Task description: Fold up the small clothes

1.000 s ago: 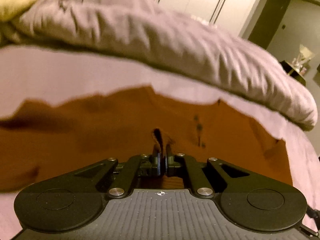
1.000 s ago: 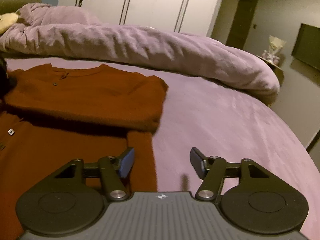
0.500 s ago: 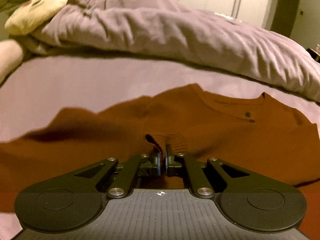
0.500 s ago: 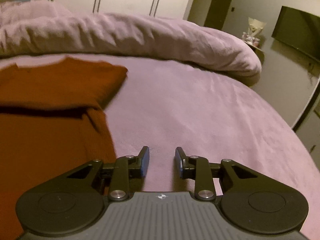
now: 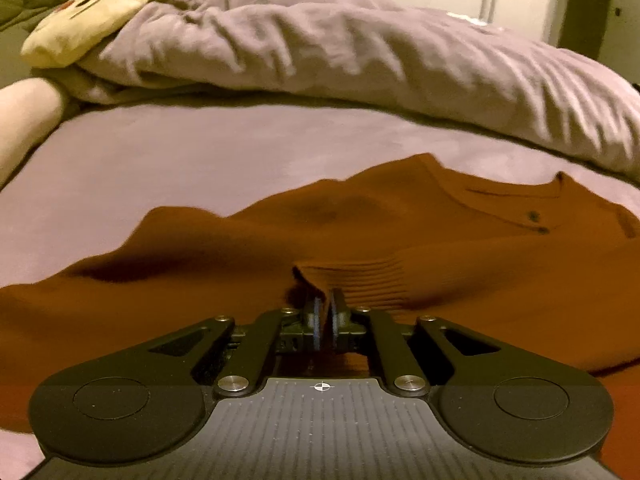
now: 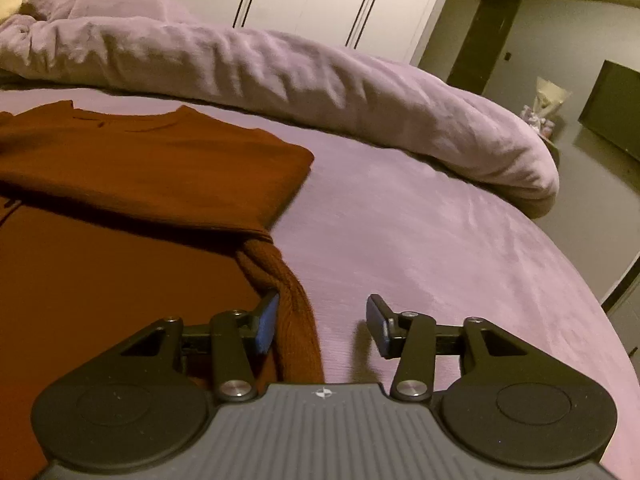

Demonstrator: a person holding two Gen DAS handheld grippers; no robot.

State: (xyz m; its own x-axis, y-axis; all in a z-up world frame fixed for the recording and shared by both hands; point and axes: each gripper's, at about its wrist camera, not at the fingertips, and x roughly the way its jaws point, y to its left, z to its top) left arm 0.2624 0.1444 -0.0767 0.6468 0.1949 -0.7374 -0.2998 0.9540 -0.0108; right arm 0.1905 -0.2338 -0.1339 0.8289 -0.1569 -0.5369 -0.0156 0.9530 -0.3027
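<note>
A rust-brown knit sweater point(image 5: 360, 232) lies on the purple bed sheet point(image 5: 160, 160), partly folded over itself. My left gripper point(image 5: 325, 312) is shut on its ribbed cuff point(image 5: 360, 284), low over the sweater. In the right wrist view the sweater point(image 6: 140, 168) fills the left side, its upper part folded across. A ribbed sleeve end point(image 6: 288, 300) runs down toward my right gripper point(image 6: 322, 326), which is open with the sleeve edge between its jaws, against the left finger point(image 6: 266, 324).
A rumpled purple duvet point(image 5: 360, 48) lies along the far side of the bed, with a cream plush pillow point(image 5: 80, 20) at the far left. White wardrobe doors point(image 6: 320, 0) stand behind. The bed's right edge point(image 6: 600, 300) drops to the floor.
My left gripper has carried the cuff across the sweater, still shut. My right gripper narrowed, then opened wide again and moved left onto the sleeve end.
</note>
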